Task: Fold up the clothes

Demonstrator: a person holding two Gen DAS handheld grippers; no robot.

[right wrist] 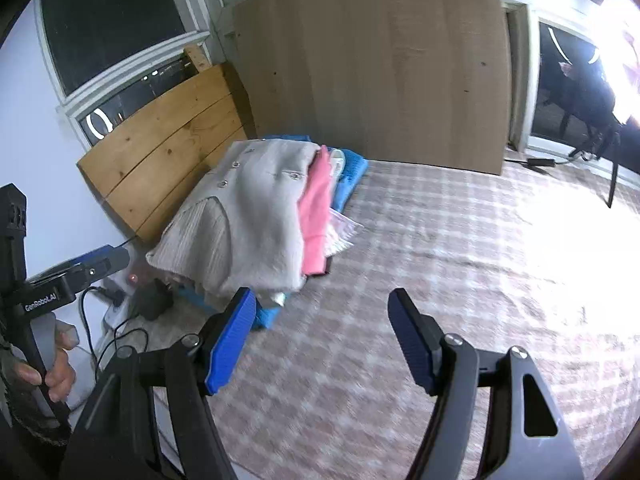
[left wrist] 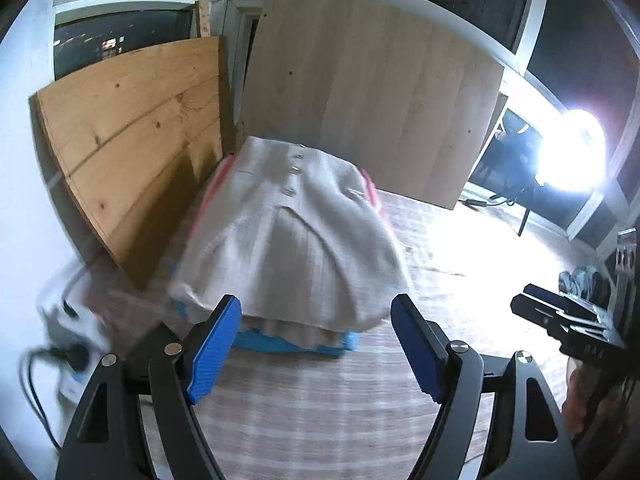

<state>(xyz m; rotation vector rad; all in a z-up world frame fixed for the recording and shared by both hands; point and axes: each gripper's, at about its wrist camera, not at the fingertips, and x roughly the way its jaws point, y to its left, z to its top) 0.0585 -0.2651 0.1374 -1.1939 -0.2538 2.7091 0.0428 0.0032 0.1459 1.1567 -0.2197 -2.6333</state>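
A folded cream knit cardigan [left wrist: 292, 232] with metal buttons lies on top of a stack of folded clothes; pink [right wrist: 316, 208] and blue [right wrist: 352, 176] garments show beneath it. The stack rests on a checked cloth [right wrist: 420, 280] near the wooden boards. My left gripper [left wrist: 316, 312] is open just in front of the stack's near edge, with nothing between its blue pads. My right gripper [right wrist: 320, 308] is open too, to the right of the stack's near corner and apart from it. The other gripper [left wrist: 560, 316] shows at the right edge of the left wrist view.
A pine board [left wrist: 132, 140] leans at the left, a pale wood panel [right wrist: 372, 64] stands behind the stack. A power strip and cables [right wrist: 120, 312] lie at the left. A bright lamp [left wrist: 572, 156] glares at the right. A hand [right wrist: 52, 372] grips the left tool's handle.
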